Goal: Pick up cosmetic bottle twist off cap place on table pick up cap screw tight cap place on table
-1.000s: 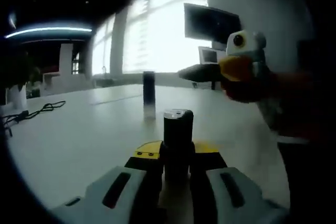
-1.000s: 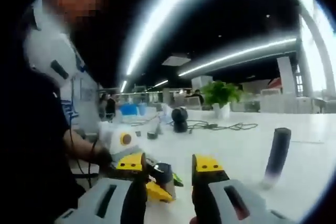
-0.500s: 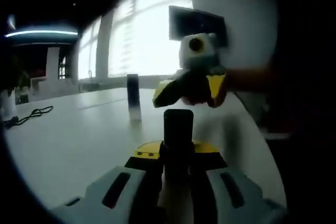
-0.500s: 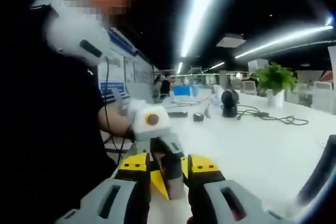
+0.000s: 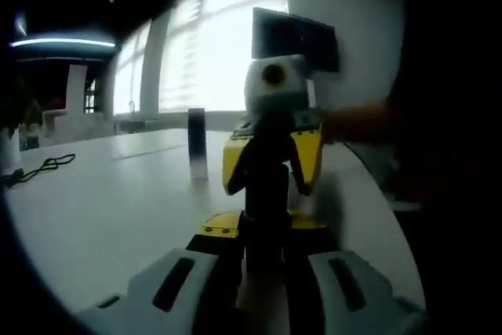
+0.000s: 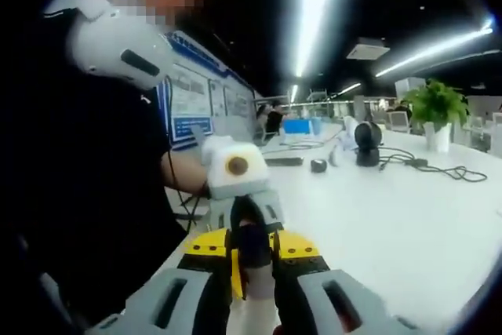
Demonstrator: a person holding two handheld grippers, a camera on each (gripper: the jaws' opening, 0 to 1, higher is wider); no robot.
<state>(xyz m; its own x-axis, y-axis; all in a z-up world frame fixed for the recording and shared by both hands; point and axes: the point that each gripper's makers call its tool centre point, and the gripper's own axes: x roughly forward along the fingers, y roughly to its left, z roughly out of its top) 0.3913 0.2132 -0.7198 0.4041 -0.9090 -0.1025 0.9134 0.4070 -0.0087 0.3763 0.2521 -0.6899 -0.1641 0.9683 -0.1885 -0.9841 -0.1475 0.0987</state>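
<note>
In the left gripper view, the left tool (image 5: 264, 233) is closed on the dark bottle (image 5: 265, 194), which stands upright between its jaws, above the white surface (image 5: 110, 209). The right tool (image 5: 271, 164) faces it from straight ahead, its yellow jaws on either side of the bottle's top; whether they press on it I cannot tell from this view. Beyond the left tool and a little to its left, a dark cap (image 5: 197, 132) stands on the surface, well apart from the bottle. A cable (image 5: 35, 170) lies far off to the left.

In the right gripper view, the right tool (image 6: 252, 260) has its jaws drawn in tight around the bottle's top (image 6: 252, 245), with no gap showing on either side. The left tool (image 6: 239, 194) sits just ahead of it, holding the bottle from the opposite end. The person's sleeve (image 6: 86, 186) is to the left. Further ahead on the surface (image 6: 392, 217) are a round black device (image 6: 366, 139), a cable (image 6: 439, 169) and a potted plant (image 6: 438, 111).
</note>
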